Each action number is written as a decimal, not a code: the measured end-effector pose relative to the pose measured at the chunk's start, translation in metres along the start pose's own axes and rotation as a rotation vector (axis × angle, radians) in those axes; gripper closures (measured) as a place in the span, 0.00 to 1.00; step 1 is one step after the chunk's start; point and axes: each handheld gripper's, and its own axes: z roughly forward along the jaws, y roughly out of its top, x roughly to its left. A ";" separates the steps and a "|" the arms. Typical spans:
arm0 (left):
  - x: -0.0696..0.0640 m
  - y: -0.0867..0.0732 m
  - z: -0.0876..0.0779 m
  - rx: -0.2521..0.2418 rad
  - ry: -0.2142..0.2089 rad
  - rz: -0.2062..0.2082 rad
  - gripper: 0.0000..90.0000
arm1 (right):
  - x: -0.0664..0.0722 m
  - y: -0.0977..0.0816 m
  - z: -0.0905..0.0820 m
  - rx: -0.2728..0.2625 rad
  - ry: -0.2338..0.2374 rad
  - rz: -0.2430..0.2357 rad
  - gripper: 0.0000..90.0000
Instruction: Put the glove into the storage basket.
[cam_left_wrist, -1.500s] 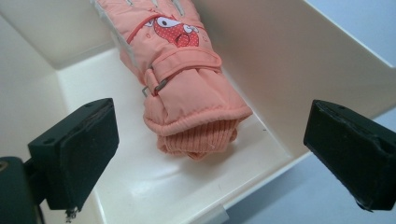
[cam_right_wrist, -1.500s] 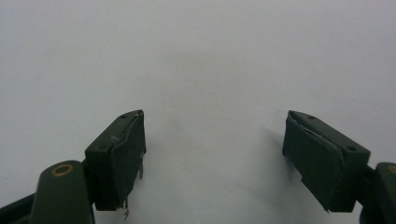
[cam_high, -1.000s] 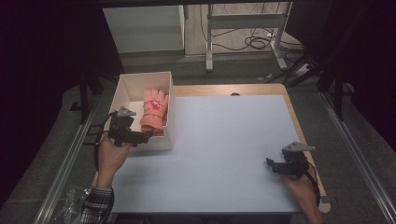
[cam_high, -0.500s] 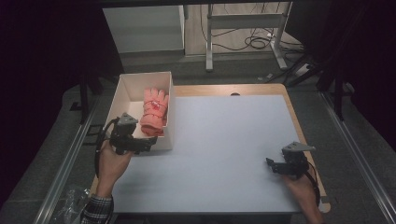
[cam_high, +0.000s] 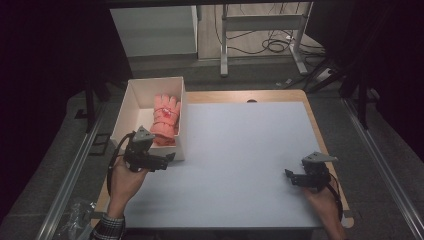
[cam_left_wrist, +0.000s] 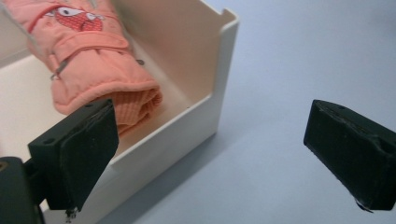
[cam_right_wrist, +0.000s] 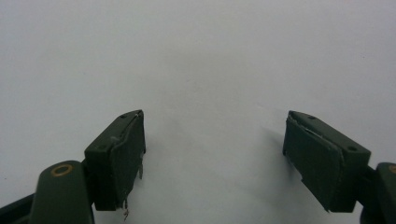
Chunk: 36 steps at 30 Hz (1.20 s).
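A salmon-pink padded glove (cam_high: 165, 120) lies inside a white open-topped box (cam_high: 131, 102) at the upper left of the high view, fingers toward the top of the frame and knit cuff toward the bottom, resting along the box's right-hand wall. In the left gripper view the glove (cam_left_wrist: 88, 65) fills the upper left, its ribbed cuff end lying on the box floor; a red and white patch sits on the back of it, but any lettering there is too small to read.

The left gripper (cam_high: 165, 161) hovers at the box's lower right corner in the high view. Its jaws stand wide apart and hold nothing: one black pad is in front of the cuff and the near wall (cam_left_wrist: 154, 149), seemingly just clear of both, and the other is out over the pale table (cam_high: 250, 150).

The right gripper (cam_high: 291, 176) sits at the lower right of the high view, well apart from the box. Its jaws are also spread wide, empty, just over bare tabletop (cam_right_wrist: 196, 60).
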 end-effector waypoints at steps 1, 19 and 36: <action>-0.002 -0.001 0.001 -0.001 -0.005 0.004 0.04 | 0.000 0.000 0.000 0.000 0.000 0.000 0.24; -0.035 -0.006 0.018 -0.008 -0.090 0.055 0.04 | 0.000 0.000 0.000 0.000 0.000 0.000 0.24; -0.063 -0.008 0.044 -0.010 -0.176 0.100 0.04 | 0.000 0.000 0.000 -0.001 0.000 0.000 0.24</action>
